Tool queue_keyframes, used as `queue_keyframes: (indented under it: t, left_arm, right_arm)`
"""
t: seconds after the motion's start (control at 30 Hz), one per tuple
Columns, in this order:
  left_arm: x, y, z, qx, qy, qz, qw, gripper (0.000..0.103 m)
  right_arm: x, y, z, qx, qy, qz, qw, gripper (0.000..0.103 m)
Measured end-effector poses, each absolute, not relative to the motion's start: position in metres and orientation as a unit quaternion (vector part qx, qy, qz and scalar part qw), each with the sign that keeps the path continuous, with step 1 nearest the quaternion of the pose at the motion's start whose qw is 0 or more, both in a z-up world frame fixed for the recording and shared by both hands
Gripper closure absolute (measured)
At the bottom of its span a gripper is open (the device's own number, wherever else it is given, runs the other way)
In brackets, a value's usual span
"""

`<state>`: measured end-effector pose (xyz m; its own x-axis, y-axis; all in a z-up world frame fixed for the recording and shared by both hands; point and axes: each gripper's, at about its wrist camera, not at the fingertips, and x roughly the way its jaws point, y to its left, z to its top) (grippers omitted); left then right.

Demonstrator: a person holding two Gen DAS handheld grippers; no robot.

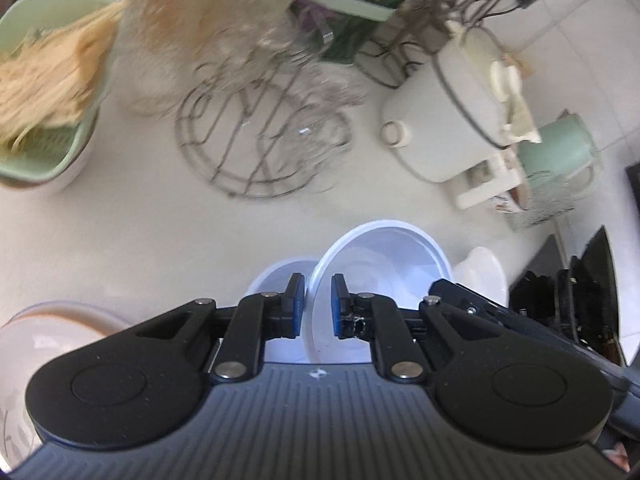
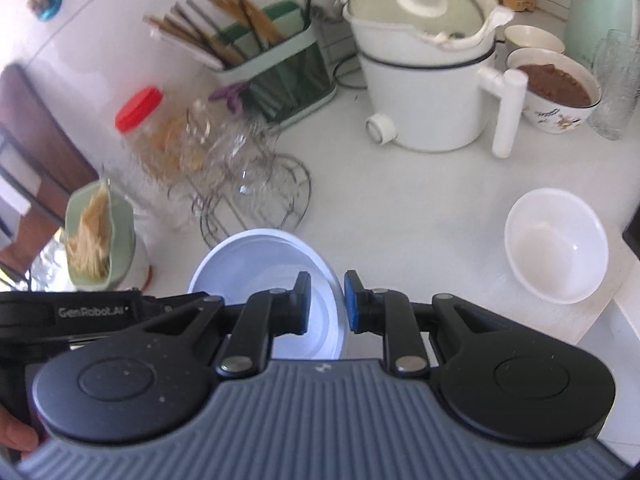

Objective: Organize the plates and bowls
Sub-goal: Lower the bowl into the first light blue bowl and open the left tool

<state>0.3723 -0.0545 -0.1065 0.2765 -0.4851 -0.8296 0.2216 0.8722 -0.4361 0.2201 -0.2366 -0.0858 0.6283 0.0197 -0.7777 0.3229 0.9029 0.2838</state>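
My left gripper (image 1: 319, 305) is shut on the left rim of a white bowl (image 1: 394, 248), held above the white counter. A second white bowl (image 1: 276, 276) sits just below and left of it. My right gripper (image 2: 327, 301) is shut on the right rim of a white bowl (image 2: 260, 264); this looks like the same bowl, held from both sides. The left gripper's body (image 2: 80, 312) shows at the left of the right wrist view, the right gripper's body (image 1: 472, 300) at the right of the left wrist view. Another empty white bowl (image 2: 556, 246) sits on the counter to the right; it also shows in the left wrist view (image 1: 484, 272).
A wire rack (image 1: 260, 136) with glasses (image 2: 236, 148) stands ahead. A green strainer of noodles (image 1: 52, 88) is at the left, a white electric pot (image 2: 428, 80) and a green kettle (image 2: 600, 12) at the back right. A plate (image 1: 60, 332) lies lower left. A black stove (image 1: 568, 292) borders the right.
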Motion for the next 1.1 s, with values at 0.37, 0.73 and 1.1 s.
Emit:
queue_keyframes:
  t: [0.37,0.73,1.1]
  left_arm:
    - [0.375,-0.039,-0.135,-0.113,0.576,-0.205,0.783,0.087]
    - [0.364,-0.035,-0.100,-0.075,0.532,-0.249,0.806,0.053]
    - [0.343,-0.035,-0.055,-0.039,0.487,-0.287,0.824,0.053]
  right_arm:
    - [0.227,-0.221,-0.116,0.200,0.445,-0.079,0.869,0.081]
    - [0.213,-0.210,-0.092,0.191,0.403,-0.080,0.892,0.080]
    - [0.183,-0.197,-0.054,0.177,0.356,-0.089,0.913,0.080]
